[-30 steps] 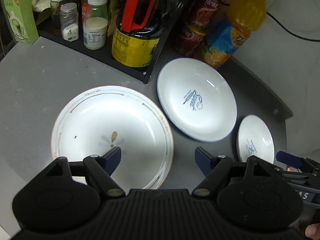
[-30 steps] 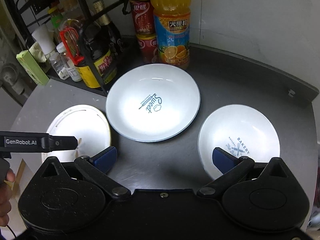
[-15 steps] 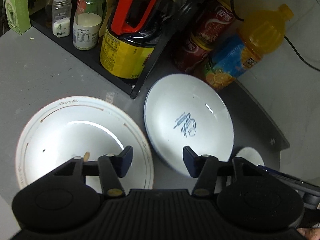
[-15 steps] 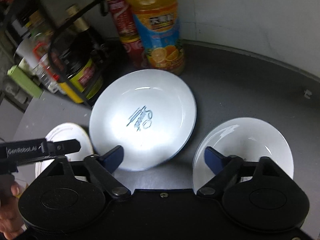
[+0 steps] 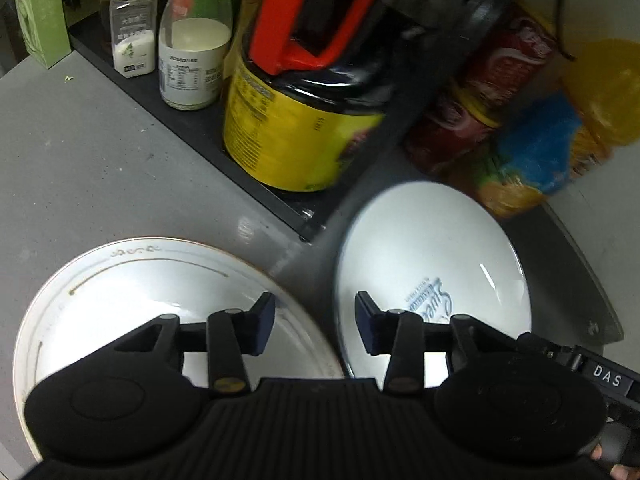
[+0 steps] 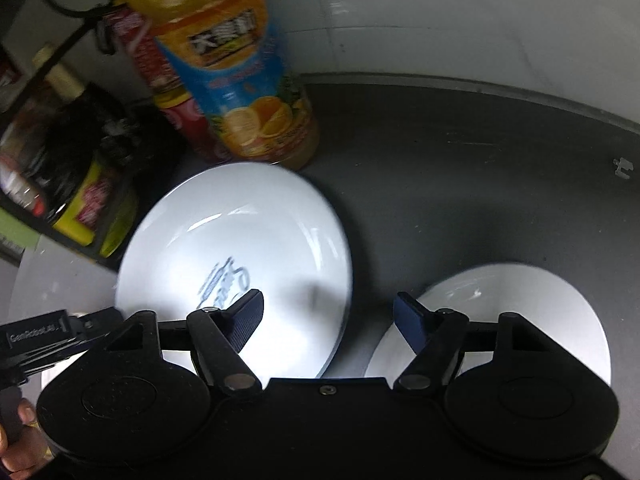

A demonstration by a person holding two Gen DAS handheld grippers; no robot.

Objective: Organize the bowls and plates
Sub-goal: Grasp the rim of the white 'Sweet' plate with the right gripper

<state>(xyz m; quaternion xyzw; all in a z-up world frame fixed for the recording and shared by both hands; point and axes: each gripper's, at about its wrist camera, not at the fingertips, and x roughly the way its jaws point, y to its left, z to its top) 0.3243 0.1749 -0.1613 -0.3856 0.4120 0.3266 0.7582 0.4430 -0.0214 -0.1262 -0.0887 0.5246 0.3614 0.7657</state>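
Note:
Three white dishes lie on the grey counter. A gold-trimmed plate [image 5: 132, 292] is at the left, a blue-rimmed plate with blue lettering [image 5: 432, 256] [image 6: 240, 236] in the middle, and a smaller white bowl [image 6: 532, 304] at the right. My left gripper [image 5: 315, 320] is open, its fingers straddling the gap between the gold-trimmed plate and the lettered plate. My right gripper [image 6: 328, 314] is open too, with its left finger over the lettered plate and its right finger at the small bowl's near-left rim. Neither holds anything.
A black rack [image 5: 192, 128] behind the plates carries jars and a dark jug with a red handle [image 5: 316, 24]. Red cans [image 5: 480, 112] and an orange juice bottle [image 6: 232, 72] stand just behind the lettered plate. A white wall [image 6: 480, 20] bounds the counter.
Both grippers have moved forward and lower toward the plates. The left gripper's fingers have narrowed, and it has shifted right to the gap between the two larger plates. The view is motion-blurred.

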